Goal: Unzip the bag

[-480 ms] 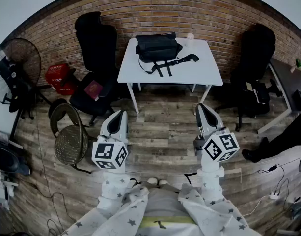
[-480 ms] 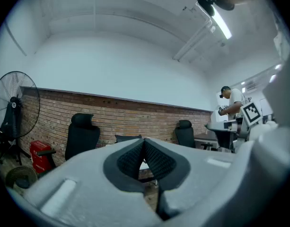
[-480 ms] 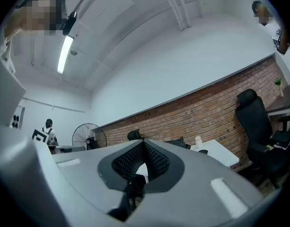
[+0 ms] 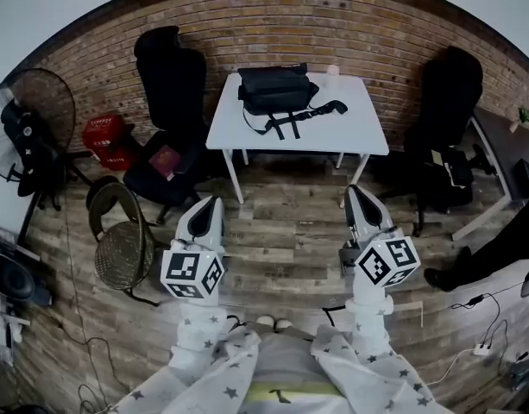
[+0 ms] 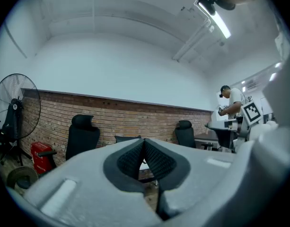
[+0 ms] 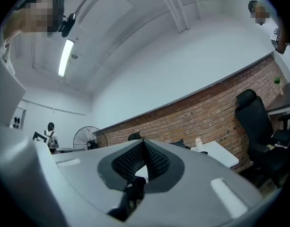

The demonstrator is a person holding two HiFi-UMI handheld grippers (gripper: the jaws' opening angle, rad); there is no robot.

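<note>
A black bag [image 4: 277,89] with loose straps lies on the white table [image 4: 350,128] against the brick wall, far ahead of me. My left gripper [image 4: 212,202] and right gripper [image 4: 357,191] hang over the wooden floor, well short of the table, both shut with nothing between the pads. In the left gripper view the jaws [image 5: 144,143] meet tip to tip, with the bag [image 5: 127,138] just visible behind them. The right gripper view shows its jaws [image 6: 143,144] closed too, the table [image 6: 219,153] off to the right.
Black office chairs stand left [image 4: 169,102] and right [image 4: 450,110] of the table. A floor fan [image 4: 31,119], a red case [image 4: 104,136] and a round wicker chair [image 4: 124,244] crowd the left. A grey desk [image 4: 506,141] and floor cables [image 4: 484,339] sit at the right.
The view has shifted slightly; both grippers stay shut and hold their places over the floor.
</note>
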